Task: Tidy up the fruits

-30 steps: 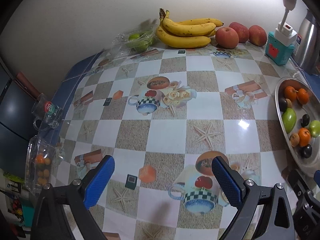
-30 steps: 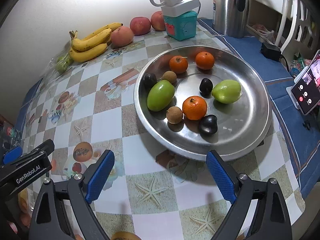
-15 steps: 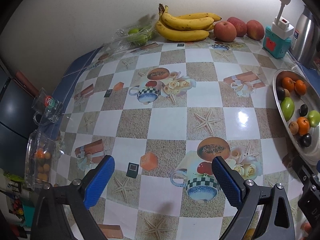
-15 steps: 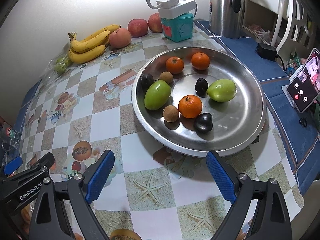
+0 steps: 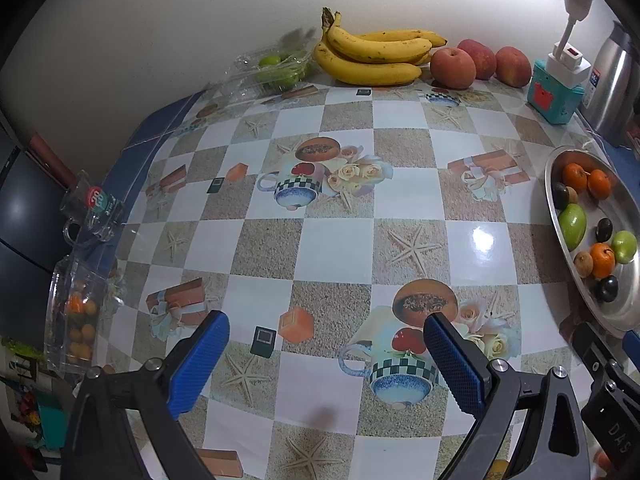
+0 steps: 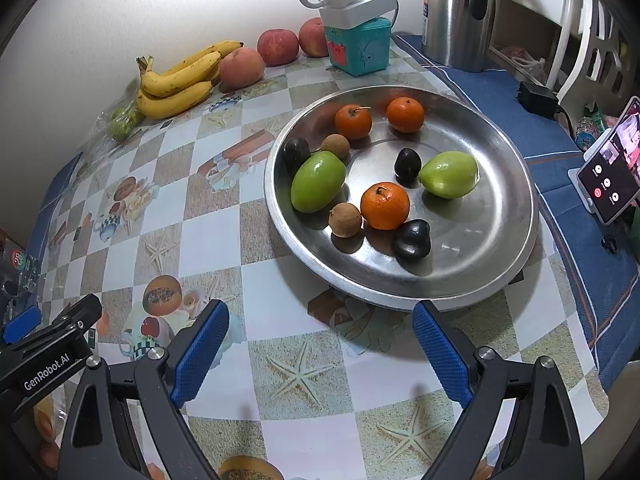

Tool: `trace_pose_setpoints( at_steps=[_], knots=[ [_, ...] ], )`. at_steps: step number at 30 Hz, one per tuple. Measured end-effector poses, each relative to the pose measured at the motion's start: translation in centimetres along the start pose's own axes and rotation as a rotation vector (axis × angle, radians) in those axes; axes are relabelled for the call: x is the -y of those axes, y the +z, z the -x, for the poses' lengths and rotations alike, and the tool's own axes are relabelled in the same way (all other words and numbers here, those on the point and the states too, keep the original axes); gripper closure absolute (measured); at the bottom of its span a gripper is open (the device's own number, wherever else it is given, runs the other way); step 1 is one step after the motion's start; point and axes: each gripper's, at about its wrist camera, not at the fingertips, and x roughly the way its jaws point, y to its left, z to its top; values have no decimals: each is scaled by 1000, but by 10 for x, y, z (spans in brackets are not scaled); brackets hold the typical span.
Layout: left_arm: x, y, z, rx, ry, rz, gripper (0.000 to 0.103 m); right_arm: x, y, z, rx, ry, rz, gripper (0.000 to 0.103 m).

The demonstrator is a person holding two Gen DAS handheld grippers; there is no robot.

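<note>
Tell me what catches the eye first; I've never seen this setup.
The steel tray of oranges, green fruits and dark plums, right in front of the open right tongs. Then the bananas and apples against the far wall, beyond the open left tongs.

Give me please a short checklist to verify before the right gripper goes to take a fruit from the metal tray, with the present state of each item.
1. Right gripper open and holding nothing: ok.
2. Left gripper open, over bare tablecloth, away from the tray: ok.
3. Path from right gripper to metal tray free of objects: ok.
4. Nearest fruit, the dark plum, has room for the fingers: not ok, it touches or nearly touches the orange.
5. Phone on its stand stays outside the reach path: ok.
6. Where the fruit should go: cannot tell.
</note>
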Motion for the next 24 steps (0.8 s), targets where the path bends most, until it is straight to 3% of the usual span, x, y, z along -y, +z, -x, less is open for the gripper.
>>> trace_pose_setpoints(
  at_steps=[24],
  knots=[
    [-1, 0, -2, -9, -7, 9, 4, -2, 0, -2, -7, -4, 10, 10]
  ],
)
